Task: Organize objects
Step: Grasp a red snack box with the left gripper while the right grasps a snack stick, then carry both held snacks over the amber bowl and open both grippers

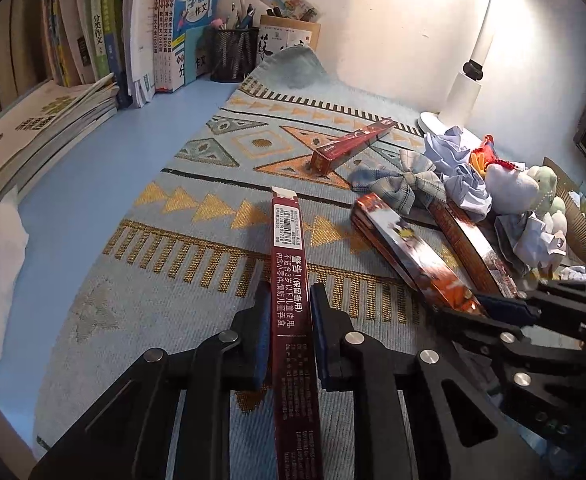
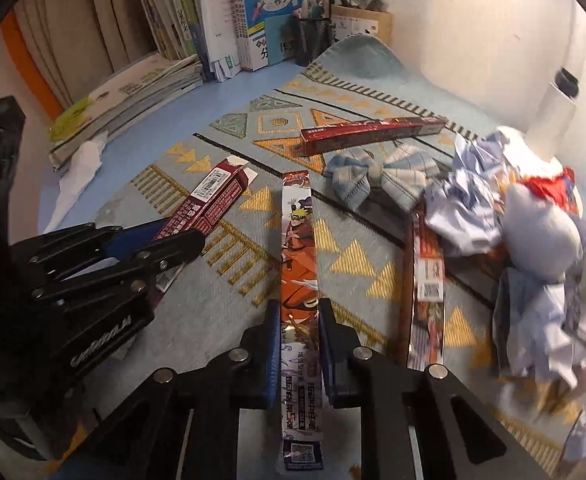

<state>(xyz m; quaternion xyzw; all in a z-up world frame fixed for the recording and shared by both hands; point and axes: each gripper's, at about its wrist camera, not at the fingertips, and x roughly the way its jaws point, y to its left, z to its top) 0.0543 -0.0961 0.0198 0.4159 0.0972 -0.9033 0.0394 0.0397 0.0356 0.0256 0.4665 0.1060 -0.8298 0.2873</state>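
We find both pairs of jaws closed: the left gripper (image 1: 291, 312) clamps a long dark-red carton (image 1: 291, 280), the right gripper (image 2: 296, 332) a long orange illustrated carton (image 2: 297, 264), each held by its sides over the woven patterned mat (image 1: 197, 152). A third slim red carton (image 1: 351, 145) lies loose on the mat, near a checked fabric bow (image 1: 403, 182). Crumpled pale-blue paper (image 1: 465, 184) and soft plush toys (image 1: 513, 184) are heaped at the right, blurred in the right wrist view. A black mesh cup (image 1: 233, 54) holds pens; beside it, a box's (image 1: 293, 36) contents are indistinct. Books (image 1: 105, 20) stand partly cropped.
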